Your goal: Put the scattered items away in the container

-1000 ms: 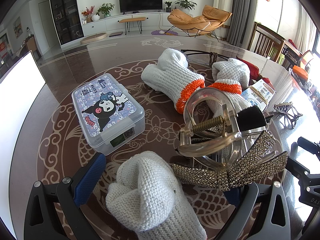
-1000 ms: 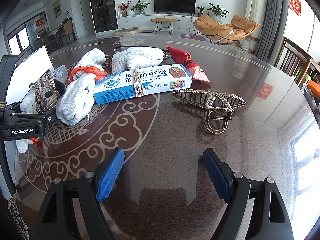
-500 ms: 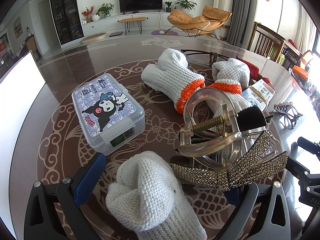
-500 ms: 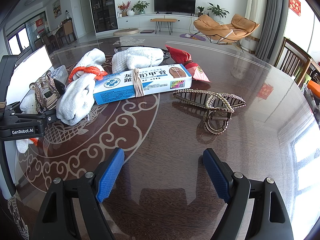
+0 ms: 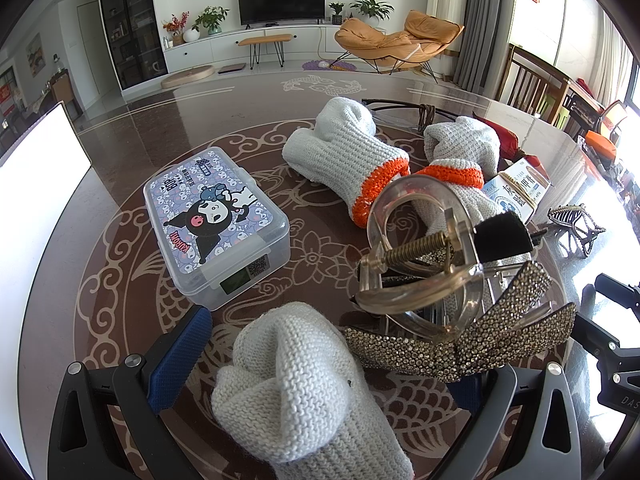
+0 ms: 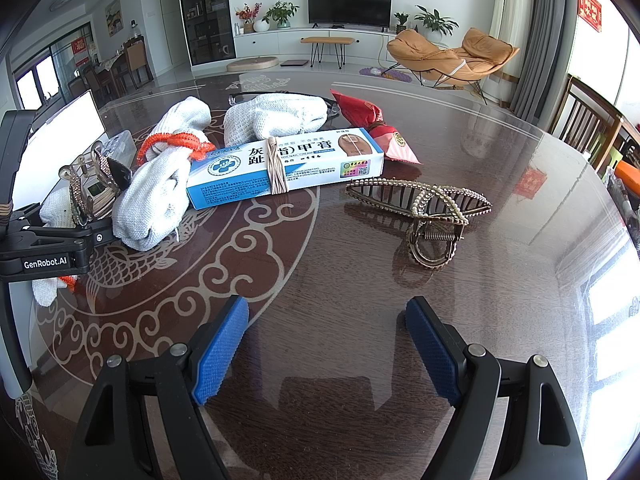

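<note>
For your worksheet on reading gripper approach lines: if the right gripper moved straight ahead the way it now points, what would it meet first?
The right gripper is open over bare table. Straight ahead, the first object is probably the pearl-edged hair claw, lying slightly right of the centre line; depth is uncertain in this fisheye view.

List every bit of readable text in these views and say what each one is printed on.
"GenRobot.AI": on the left gripper's black body, seen from the right wrist.
"灰(指)甲膏" over "趾": large print on the blue-and-white cream box.
"DAS": cut-off letters on black hardware.
Too small or blurred: the box's fine print, the cartoon-lid container's lettering, the red packet.
</note>
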`<state>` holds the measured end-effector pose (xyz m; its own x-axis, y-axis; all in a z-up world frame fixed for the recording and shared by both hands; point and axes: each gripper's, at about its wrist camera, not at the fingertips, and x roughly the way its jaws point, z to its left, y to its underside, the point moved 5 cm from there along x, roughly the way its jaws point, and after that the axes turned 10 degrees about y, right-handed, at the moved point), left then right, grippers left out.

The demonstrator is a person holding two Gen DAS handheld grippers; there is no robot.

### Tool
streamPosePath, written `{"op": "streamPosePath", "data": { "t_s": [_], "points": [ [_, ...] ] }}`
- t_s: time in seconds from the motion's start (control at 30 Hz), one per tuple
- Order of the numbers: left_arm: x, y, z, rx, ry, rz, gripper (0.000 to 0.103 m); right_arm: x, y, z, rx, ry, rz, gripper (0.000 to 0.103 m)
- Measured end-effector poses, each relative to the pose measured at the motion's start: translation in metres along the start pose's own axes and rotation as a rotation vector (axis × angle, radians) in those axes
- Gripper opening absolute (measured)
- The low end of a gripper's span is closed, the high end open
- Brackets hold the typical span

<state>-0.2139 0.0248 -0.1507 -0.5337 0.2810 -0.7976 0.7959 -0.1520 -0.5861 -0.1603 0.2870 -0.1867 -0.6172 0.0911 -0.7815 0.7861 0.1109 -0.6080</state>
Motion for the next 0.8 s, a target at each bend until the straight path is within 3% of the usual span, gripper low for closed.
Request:
{"op": "streamPosePath", "data": {
  "t_s": [0.8],
  "points": [
    [0.0, 0.0, 0.0001, 0.0, 0.0, 0.0, 0.103, -0.0002, -0.0001, -0.0002, 0.0, 0.0, 0.0, 0.082]
  ]
}}
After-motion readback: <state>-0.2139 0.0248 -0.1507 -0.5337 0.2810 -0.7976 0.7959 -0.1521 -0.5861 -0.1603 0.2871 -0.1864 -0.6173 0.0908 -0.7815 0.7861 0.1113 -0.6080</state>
